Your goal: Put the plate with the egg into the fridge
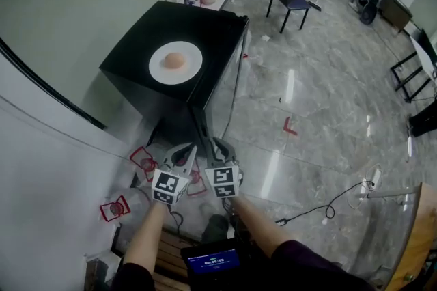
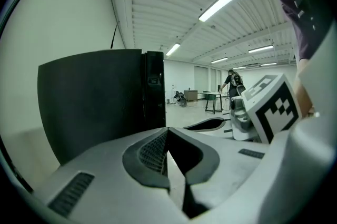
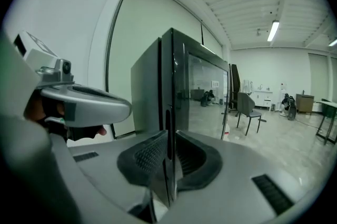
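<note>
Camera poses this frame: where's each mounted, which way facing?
Head view: on the head, steeply down at fridge, plate, egg; forearms, left gripper, right gripper show.
Left gripper view: on left gripper, along shut jaws at fridge's side; right gripper beside.
Right gripper view: on right gripper, toward fridge's door; left gripper beside.
Shared: all see the fridge.

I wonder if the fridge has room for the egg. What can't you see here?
Fridge inside: head view shows only its black top; in the right gripper view the door glass mirrors the room.
Plate and egg: too high for both gripper views.
Screen text, head view: too small.
</note>
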`<act>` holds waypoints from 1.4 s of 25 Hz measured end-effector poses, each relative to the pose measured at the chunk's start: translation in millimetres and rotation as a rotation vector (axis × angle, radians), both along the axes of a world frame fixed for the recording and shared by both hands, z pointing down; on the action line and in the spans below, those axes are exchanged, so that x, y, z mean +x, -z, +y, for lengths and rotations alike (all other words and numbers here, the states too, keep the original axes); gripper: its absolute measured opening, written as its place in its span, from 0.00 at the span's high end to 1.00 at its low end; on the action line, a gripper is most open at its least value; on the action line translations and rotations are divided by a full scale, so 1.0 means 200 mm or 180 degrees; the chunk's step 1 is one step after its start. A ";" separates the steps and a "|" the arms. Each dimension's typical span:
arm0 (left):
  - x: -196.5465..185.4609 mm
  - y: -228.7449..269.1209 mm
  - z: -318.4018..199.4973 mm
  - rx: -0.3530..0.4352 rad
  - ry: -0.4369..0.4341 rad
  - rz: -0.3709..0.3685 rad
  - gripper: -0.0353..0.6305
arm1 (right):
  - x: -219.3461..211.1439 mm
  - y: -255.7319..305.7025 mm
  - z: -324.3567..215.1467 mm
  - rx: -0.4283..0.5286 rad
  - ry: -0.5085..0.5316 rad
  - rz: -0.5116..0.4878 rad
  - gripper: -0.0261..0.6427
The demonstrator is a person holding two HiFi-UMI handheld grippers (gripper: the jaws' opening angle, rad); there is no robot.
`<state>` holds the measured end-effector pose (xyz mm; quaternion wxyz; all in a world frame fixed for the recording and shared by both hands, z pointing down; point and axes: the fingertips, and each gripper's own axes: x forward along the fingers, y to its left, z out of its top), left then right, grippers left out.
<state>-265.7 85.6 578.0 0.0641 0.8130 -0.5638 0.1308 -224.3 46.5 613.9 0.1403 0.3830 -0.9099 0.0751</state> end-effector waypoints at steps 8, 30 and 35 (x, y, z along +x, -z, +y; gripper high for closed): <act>-0.11 -0.14 -0.06 -0.0094 -0.0096 0.0067 0.93 | -0.09 -0.16 -0.17 -0.0142 -0.0394 0.0182 0.83; -0.12 -0.21 -0.09 -0.0180 -0.0202 0.0099 0.93 | -0.10 -0.14 -0.23 -0.0109 -0.0494 0.0080 0.85; 0.02 -0.20 -0.14 -0.0166 -0.0298 0.0128 0.93 | 0.24 -0.14 -0.23 -0.0055 -0.0520 0.0001 0.87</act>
